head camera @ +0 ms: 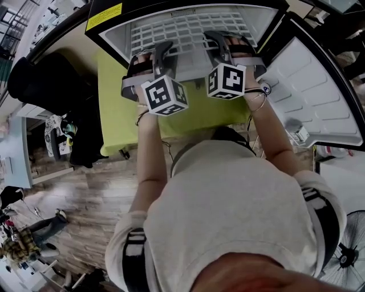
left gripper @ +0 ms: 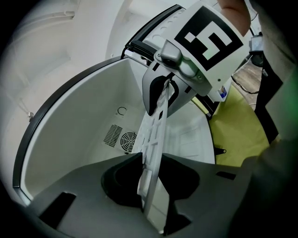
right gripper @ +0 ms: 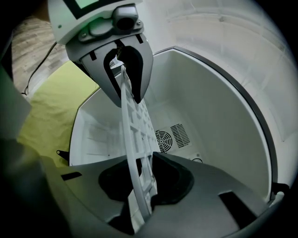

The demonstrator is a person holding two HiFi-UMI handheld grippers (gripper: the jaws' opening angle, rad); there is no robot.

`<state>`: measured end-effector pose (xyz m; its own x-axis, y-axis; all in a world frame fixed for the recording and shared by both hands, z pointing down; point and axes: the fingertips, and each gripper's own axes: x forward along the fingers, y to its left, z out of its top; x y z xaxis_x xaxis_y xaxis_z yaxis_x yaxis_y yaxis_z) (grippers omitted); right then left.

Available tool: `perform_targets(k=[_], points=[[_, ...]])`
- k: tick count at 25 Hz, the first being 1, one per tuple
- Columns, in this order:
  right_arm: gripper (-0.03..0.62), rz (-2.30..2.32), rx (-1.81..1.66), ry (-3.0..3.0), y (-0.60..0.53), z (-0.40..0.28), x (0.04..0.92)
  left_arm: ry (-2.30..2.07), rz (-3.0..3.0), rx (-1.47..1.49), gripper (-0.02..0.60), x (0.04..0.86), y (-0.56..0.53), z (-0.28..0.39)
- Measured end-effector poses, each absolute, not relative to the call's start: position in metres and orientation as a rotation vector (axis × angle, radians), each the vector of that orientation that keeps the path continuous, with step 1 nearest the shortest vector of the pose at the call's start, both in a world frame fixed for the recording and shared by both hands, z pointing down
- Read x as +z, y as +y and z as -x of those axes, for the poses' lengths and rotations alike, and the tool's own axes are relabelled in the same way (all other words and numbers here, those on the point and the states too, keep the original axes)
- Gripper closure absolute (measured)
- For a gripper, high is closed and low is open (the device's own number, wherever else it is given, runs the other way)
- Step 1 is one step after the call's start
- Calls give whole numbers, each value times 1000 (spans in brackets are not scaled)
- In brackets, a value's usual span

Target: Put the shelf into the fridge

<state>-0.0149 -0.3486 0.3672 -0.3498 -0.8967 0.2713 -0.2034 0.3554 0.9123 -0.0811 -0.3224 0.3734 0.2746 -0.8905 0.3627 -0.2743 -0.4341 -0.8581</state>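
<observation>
Insertion step: white plastic grid shelf (head camera: 188, 27) at mouth of small white fridge (left gripper: 70, 125), L gripper (head camera: 155, 57) & R gripper (head camera: 219, 48) each clamped on near edge. Next, prob: push in level.

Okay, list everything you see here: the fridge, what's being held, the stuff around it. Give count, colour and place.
shelf: one, white grid, in the fridge opening, held by both grippers
fridge: one, white inside, black rim, open
fridge door: one, white inner face, swung open at right
vent fan: one, white round grille, fridge back wall
label: one, yellow, fridge rim, upper left
cloth: one, yellow-green, beneath the fridge front
floor: brown wood pattern, lower left
floor fan: one, black, bottom right corner
left gripper: one, grey-black, marker cube, clamped on shelf
right gripper: one, same, clamped on shelf
</observation>
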Motion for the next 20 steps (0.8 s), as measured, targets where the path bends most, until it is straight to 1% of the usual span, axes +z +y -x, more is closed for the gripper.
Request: perform_targets(k=[7, 11, 12, 16, 20], points=[[508, -999, -1025, -1793, -353, 15, 367, 1069, 1878, -1157, 479, 374, -326, 82], [493, -984, -967, -1855, -347, 16, 369, 1076, 1892, -1159, 477, 375, -323, 80], [481, -986, -959, -1877, -344, 16, 368, 1086, 1905, -1147, 474, 375, -322, 80], [458, -1003, -979, -1902, -333, 16, 363, 1123, 1928, -1113, 423, 369, -317, 86], [453, -1011, -979, -1918, -323, 17, 361, 1131, 1913, -1110, 417, 366, -309, 89]])
